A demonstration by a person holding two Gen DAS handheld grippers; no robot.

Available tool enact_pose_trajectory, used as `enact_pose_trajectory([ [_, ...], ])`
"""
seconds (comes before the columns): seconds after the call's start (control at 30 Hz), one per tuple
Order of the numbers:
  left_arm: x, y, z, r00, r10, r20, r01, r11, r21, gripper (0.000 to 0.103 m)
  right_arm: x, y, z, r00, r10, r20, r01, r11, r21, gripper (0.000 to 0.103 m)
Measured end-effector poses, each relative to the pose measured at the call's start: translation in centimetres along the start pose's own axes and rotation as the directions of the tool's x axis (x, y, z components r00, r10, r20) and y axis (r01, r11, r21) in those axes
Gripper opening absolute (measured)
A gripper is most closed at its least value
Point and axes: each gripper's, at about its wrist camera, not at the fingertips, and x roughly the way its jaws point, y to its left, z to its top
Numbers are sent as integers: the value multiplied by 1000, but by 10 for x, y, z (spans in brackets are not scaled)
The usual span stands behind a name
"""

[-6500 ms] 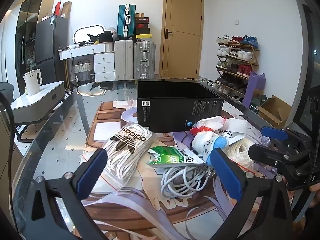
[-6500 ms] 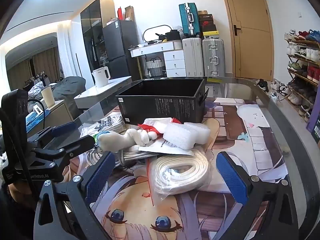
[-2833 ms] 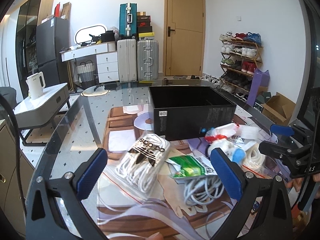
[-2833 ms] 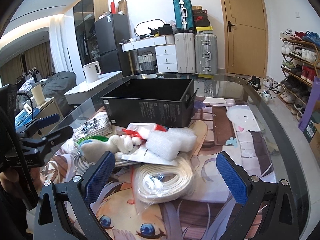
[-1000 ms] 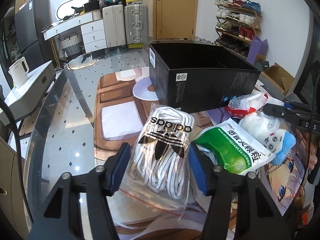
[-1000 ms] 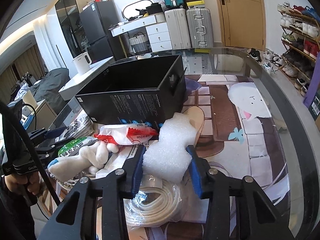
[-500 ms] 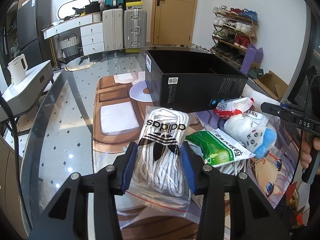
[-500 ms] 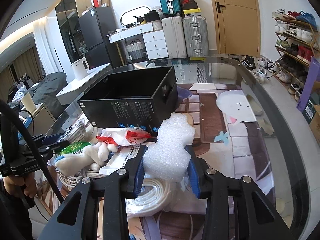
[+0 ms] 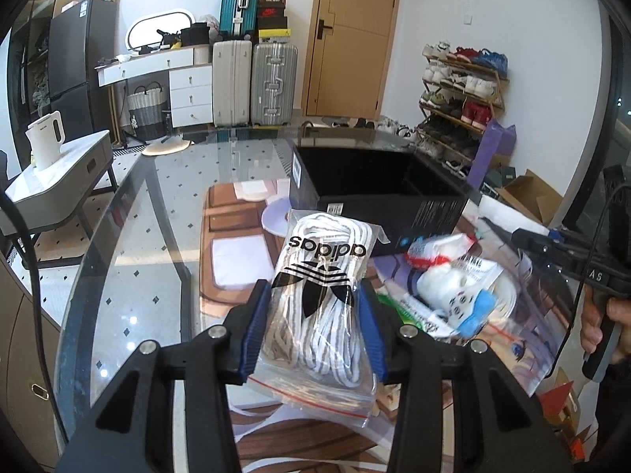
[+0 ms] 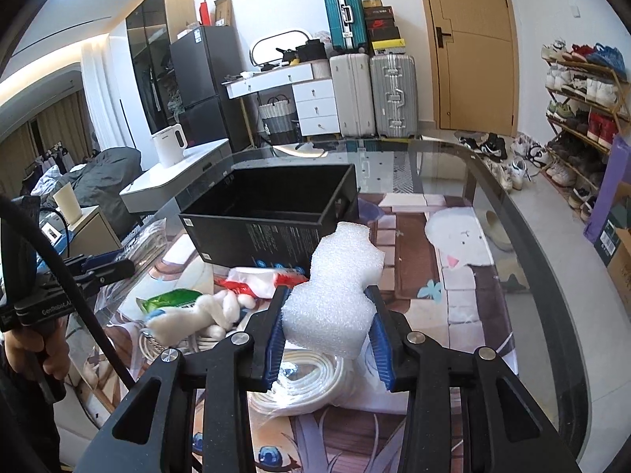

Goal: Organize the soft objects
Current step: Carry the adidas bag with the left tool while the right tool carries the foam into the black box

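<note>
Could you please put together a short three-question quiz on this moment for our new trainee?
1. True or false: the black box already has soft things in it.
2. What is the right gripper clamped on? A) a plush toy B) a piece of white foam C) a green packet
3. Fill in: the left gripper is shut on a clear bag of white ____.

Key:
1. False: what shows of its inside is bare.
2. B: the white foam sits between its blue pads; the plush toy and green packet lie on the table.
3. Cord: the bag of cord bears a black logo.
</note>
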Motion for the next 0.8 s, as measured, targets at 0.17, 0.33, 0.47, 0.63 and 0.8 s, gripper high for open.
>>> enact_pose_trajectory([
  [0.17,-6,-5,11,999,-9,32,9,1000,-2,42,-7,5,8,1000,13,18,-13,1000,-20,38],
  [0.33,-7,-11,24,998,-8,61,8,1000,8,42,-11,12,18,999,38,31,-37,998,-48,38],
  [0.47,-5,-16,34,997,-11,78,10,1000,14,42,-11,20,25,997,63,35,-60,996,-70,38],
  [0.63,1,-22,47,996,-16,85,15,1000,15,42,-7,30,35,996,85,32,-82,992,-96,38],
  [0.8,9,-24,57,996,-17,87,15,1000,22,42,0,35,43,995,102,13,-100,989,-107,38],
])
